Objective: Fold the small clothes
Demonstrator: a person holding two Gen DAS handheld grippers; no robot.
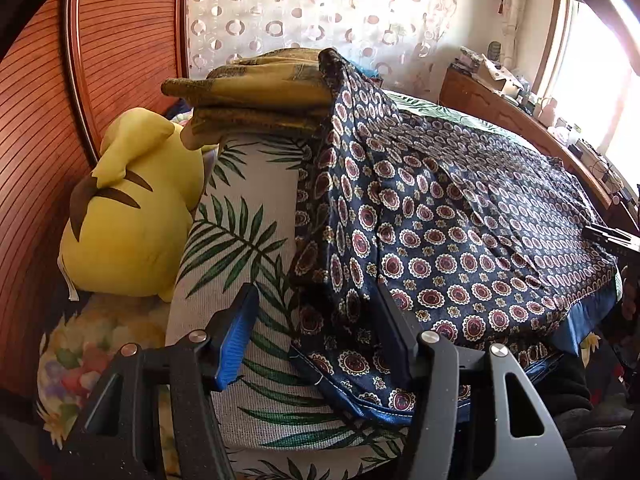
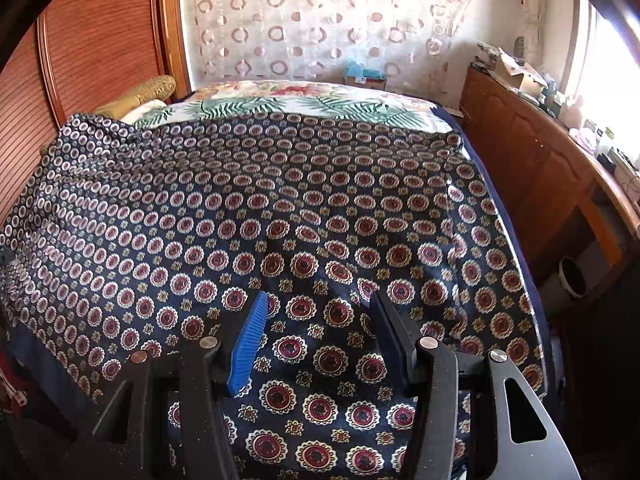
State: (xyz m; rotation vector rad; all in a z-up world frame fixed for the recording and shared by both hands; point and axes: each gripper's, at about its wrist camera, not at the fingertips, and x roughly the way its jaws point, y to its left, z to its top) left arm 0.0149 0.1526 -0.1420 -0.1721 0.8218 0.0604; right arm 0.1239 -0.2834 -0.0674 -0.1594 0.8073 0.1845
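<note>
The patterned garment [image 2: 320, 208], a dark navy cloth printed with rows of maroon-and-cream medallions and edged with a glossy blue hem, lies spread across the bed [image 2: 304, 98], covering most of it from the near edge almost to the far one. At the bed's left side, seen from the left wrist, a plump yellow plush toy [image 1: 128, 208] with brown stripes sits against the ribbed wooden headboard [image 1: 48, 128]. Beside it a long cushion in a woven white cover printed with green palm leaves [image 1: 248, 224] carries a stack of folded mustard-yellow cloth [image 1: 256, 96]; the garment's left edge drapes up over that stack and down the cushion's side in soft folds. The left hand-held gripper [image 1: 316, 328] stands with its jaws apart over the garment's near left corner, one blue ribbed pad above the leaf print, the other finger over the navy cloth, nothing clamped. The right hand-held gripper [image 2: 320, 332] is likewise spread, poised over the flat cloth near the bed's near edge, gripping nothing. Behind hangs a sheer curtain [image 2: 320, 20] with ring cut-outs. Along the bed's right edge runs a wooden cabinet [image 2: 532, 168], its top crowded with small items too blurred to tell.
</note>
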